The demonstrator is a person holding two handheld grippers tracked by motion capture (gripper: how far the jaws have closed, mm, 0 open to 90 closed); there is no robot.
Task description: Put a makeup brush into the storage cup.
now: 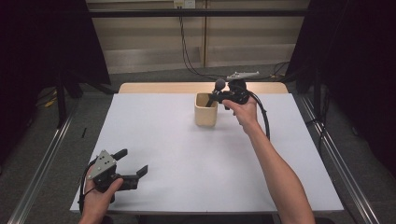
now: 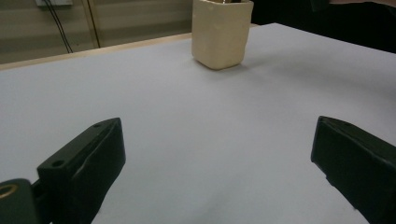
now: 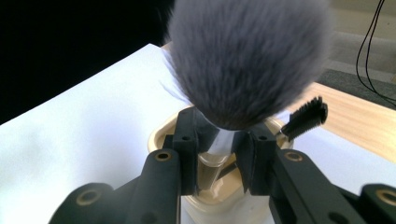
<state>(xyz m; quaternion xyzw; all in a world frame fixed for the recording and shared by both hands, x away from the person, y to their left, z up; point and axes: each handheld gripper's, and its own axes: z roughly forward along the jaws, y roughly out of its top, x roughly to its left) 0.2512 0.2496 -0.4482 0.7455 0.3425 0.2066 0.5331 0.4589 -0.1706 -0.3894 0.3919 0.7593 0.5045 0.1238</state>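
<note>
Grey bristles crowd the right gripper view: one makeup brush point(image 3: 245, 60), its fluffy head upward, has its silvery ferrule pinched between the two black jaws of the right gripper point(image 3: 219, 156), which are closed tight on it. Directly below sits one cream-coloured holder point(image 3: 215, 196), and a second, smaller brush point(image 3: 306, 116) with short dark bristles leans out over its rim on the right.

From the high view, the right hand point(image 1: 245, 111) holds that gripper point(image 1: 217, 95) just above the holder point(image 1: 205, 112), which stands on the far middle part of the white table point(image 1: 187, 158) — the big brush's head point(image 1: 219, 84) shows above the cup's opening.

At the near left corner, the left hand point(image 1: 100, 191) rests one more gripper, the left gripper point(image 1: 133, 163), low over the table, well apart from the holder. Its two jaws stand wide apart with nothing between them (bare white surface shows in the gap in the left gripper view), and the holder point(image 2: 222, 32) sits far ahead of the left gripper point(image 2: 215, 158).
</note>
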